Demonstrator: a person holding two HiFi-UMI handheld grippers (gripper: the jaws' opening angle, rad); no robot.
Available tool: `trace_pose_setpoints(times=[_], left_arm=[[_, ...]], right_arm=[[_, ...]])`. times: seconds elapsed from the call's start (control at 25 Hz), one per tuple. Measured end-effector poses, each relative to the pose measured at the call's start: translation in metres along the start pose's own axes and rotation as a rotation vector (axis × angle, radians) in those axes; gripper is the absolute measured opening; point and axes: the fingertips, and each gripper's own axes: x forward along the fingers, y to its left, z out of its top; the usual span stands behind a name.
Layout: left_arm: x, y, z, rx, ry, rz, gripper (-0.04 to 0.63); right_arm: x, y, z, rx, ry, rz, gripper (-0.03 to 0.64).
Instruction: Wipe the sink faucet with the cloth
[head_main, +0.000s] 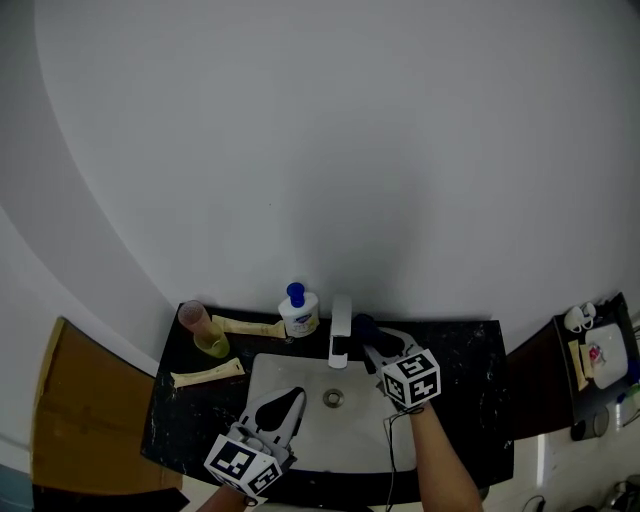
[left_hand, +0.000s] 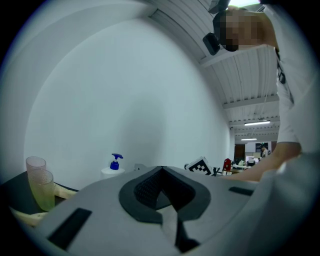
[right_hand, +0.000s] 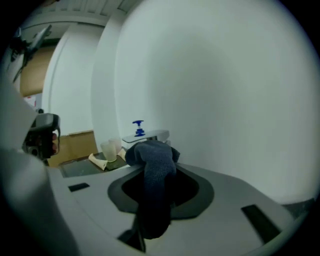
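Over the smooth white basin (head_main: 345, 440) set in a black speckled counter (head_main: 185, 420), the left gripper (head_main: 287, 403) is held with jaws pressed together on nothing, while just beside the boxy white faucet (head_main: 341, 335) a dark, nubbly cloth (head_main: 364, 325) is pinched, drooping limply, in the right gripper (head_main: 375, 340).

- The head view looks steeply down from high over the front edge of the counter (head_main: 470, 400), taking in the whole sink (head_main: 340, 440) and a broad stretch of wall (head_main: 320, 150).
- The left gripper view sits low over the sink's front left corner, tilted up toward the wall.
- The right gripper view sits close beside the faucet (right_hand: 150, 135), facing left along the counter's back edge, with the cloth (right_hand: 152, 175) right before the lens.
- All three share the soap bottle (head_main: 298, 314) and the cups (head_main: 205, 335).
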Motion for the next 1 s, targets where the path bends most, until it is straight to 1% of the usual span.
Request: trace_pose_setpoints(times=[0.08,0.16,0.28,0.4,0.52,0.64,0.68,0.72,0.8,0.92,1.0], left_arm=[[0.002,-0.003,0.0,0.002,0.001,-0.006,-0.002],[0.003,-0.005,0.001,0.007,-0.002,-0.01,-0.002],[0.001,-0.004,0.004,0.013,-0.003,-0.003,-0.002],[-0.004,0.0,0.003,0.012,0.002,0.009,-0.002],[-0.008,0.002,0.002,0.011,0.0,0.02,-0.002],[-0.01,0.003,0.004,0.012,-0.01,0.022,-0.002],[-0.01,0.004,0.004,0.012,-0.011,0.023,-0.002],[-0.01,0.006,0.004,0.012,-0.012,0.025,-0.002],[-0.01,0.009,0.003,0.009,-0.011,0.032,-0.002],[-0.01,0.01,0.002,0.003,-0.008,0.036,-0.002],[-0.009,0.01,0.001,0.002,-0.005,0.037,-0.002]], right_arm=[[0.007,0.017,0.008,-0.063,0.012,0.043,0.103],[0.017,0.024,0.013,-0.09,0.024,0.055,0.104],[0.028,0.024,0.016,-0.09,0.02,0.058,0.103],[0.028,0.024,0.019,-0.051,-0.018,0.081,0.103],[0.016,0.039,0.024,-0.026,-0.073,0.162,0.103],[-0.011,0.062,0.019,0.005,-0.123,0.294,0.103],[-0.019,0.066,0.017,0.027,-0.135,0.322,0.103],[-0.022,0.065,0.016,0.04,-0.138,0.326,0.103],[-0.016,0.052,0.011,0.016,-0.109,0.271,0.103],[0.006,0.025,0.011,-0.039,-0.062,0.129,0.103],[0.017,0.016,0.019,-0.052,-0.063,0.083,0.103]])
